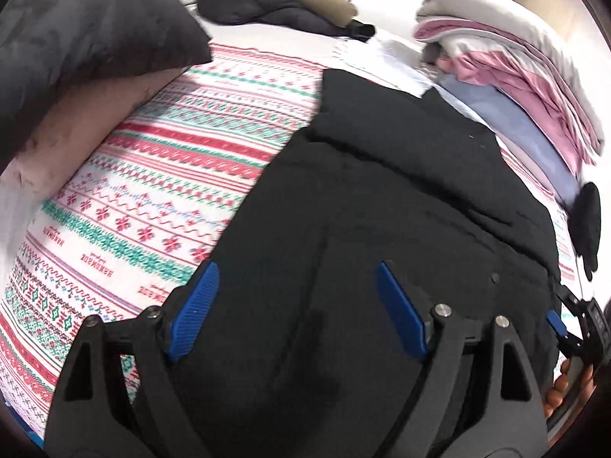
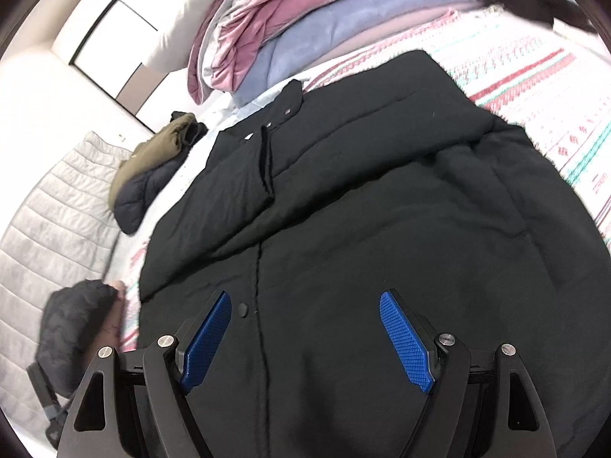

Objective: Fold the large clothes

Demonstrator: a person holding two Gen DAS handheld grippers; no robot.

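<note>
1. The black padded coat (image 2: 343, 210) lies spread on the bed (image 1: 160, 160), over its patterned sheet, front up with the snap placket running down the middle; it sits just beside the stack of pink and blue bedding (image 2: 275, 38).
2. The left gripper (image 1: 294, 305) hovers over the coat's lower part with its fingers released and nothing between them.
3. The right gripper (image 2: 305, 328) hangs over the hem near the placket, fingers likewise spread and empty.
4. Judging by the flat layout, only the spreading looks done; the folds themselves appear not yet begun.
5. The sleeves are hard to pick out against the dark fabric, and the hem is hidden under the grippers.
6. Another dark jacket with an olive hood (image 2: 152, 168) waits farther off.
</note>
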